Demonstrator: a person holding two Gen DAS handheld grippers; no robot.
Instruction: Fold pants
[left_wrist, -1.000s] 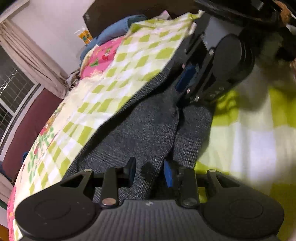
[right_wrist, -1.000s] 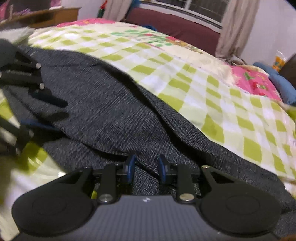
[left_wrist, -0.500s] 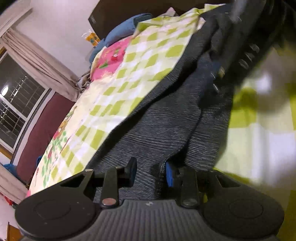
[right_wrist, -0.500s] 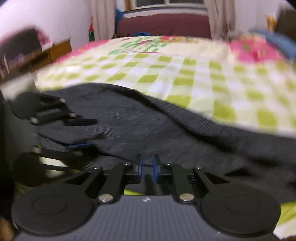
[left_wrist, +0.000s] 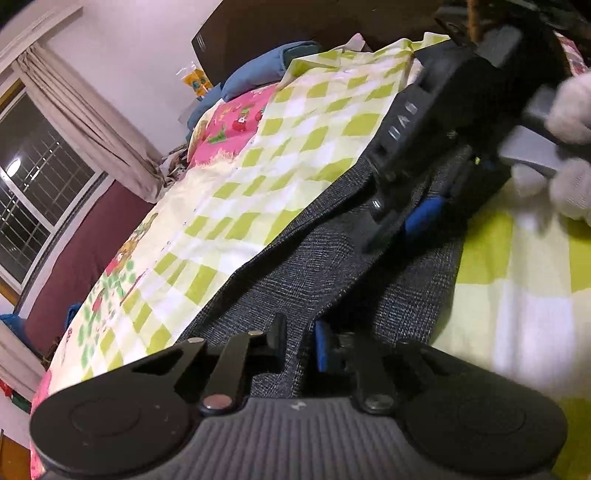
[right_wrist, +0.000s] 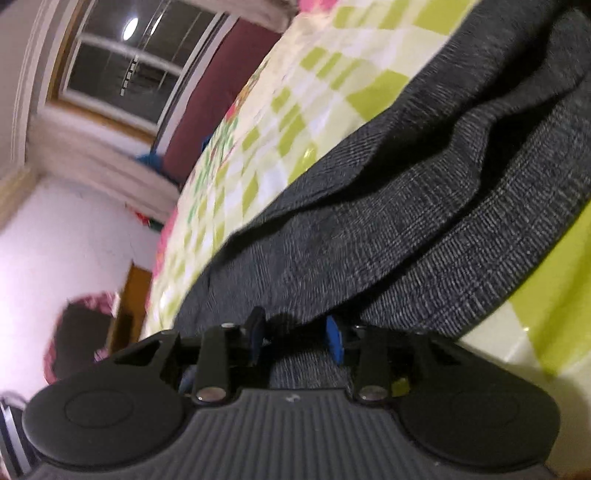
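L gripper (left_wrist: 300, 345): my jaws have just been closing & now stand narrow, with a ridge of the pants (left_wrist: 332, 266) pinched up between the pads. Cloth fills the gap, so I read it as a grip on the fabric. Gripper points down at a slant onto the bed.

R gripper (right_wrist: 295, 341): jaws have just been opening. Gap is moderate, pads stand clear on both sides, and pants cloth (right_wrist: 424, 206) lies in the gap & under it, but neither pad presses on it as far as I can see. So: open over the cloth, not holding. The R view is strongly tilted & a bit blurred at the edges.

From the L view I also see the R gripper (left_wrist: 417, 218) ahead, upper right, blue pad showing, sitting low on the pants, with a white-gloved hand (left_wrist: 569, 147) on its grey handle.

Pants: dark grey weave, lying on the bed as a long band running from my L gripper toward the R one, with folds & overlapping layers; one dark crease runs along the middle in the R view.

Under them: sheet (left_wrist: 295, 147), green & white check, with a pink printed patch (left_wrist: 236, 125) further up. Blue pillow (left_wrist: 266, 66) near the dark headboard (left_wrist: 280, 26). Beyond the bed's far side: maroon panel (left_wrist: 85, 251), curtain (left_wrist: 85, 122), barred window (left_wrist: 33, 199), dark outside w/ a lamp reflection.
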